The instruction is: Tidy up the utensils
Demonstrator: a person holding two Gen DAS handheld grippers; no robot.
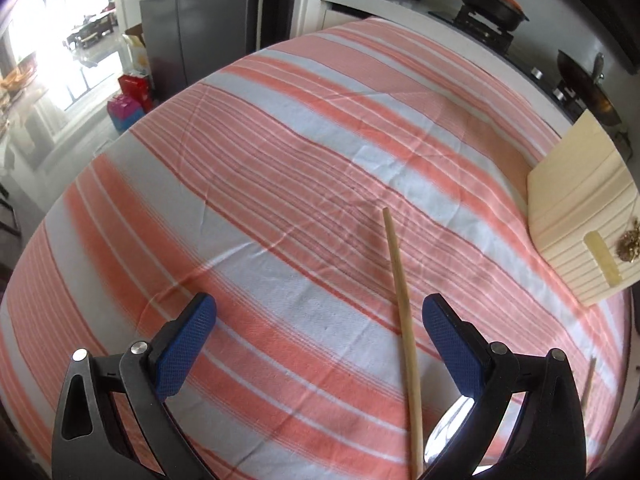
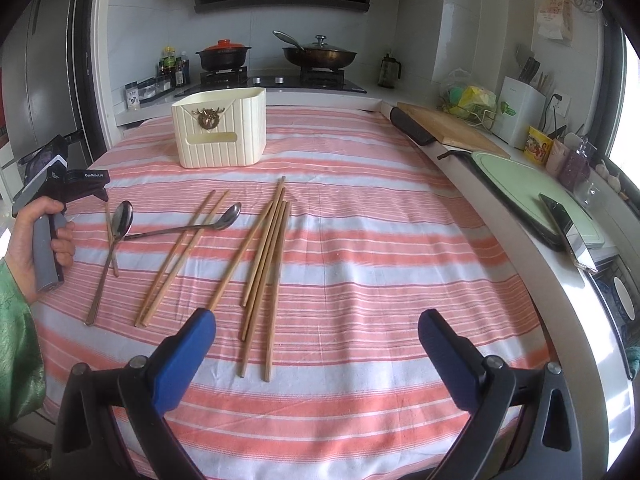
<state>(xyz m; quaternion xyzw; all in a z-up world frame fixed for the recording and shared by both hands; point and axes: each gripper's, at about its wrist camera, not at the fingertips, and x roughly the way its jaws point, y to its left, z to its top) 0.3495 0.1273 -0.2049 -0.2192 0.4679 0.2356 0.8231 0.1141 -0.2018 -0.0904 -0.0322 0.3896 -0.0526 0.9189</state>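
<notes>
1. Tablecloth (image 2: pixel 360 264), striped pink and white, fills the middle of both views.
2. Cream holder (image 2: pixel 220 132) stands upper centre in the right wrist view.
3. Right gripper (image 2: pixel 317 334), bottom of frame, gapes wide and empty.
4. Left gripper (image 1: pixel 319 322) is likewise spread wide, one chopstick (image 1: pixel 402 320) lying untouched between its fingers.
5. Chopsticks (image 2: pixel 264 272) lie loose at centre.
6. Two spoons (image 2: pixel 120 220) lie centre-left, their handles crossing.

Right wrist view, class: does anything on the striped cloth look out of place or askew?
Yes. The chopsticks lie scattered at mixed angles, and two spoons sprawl across them, all outside the cream holder standing behind.
</notes>
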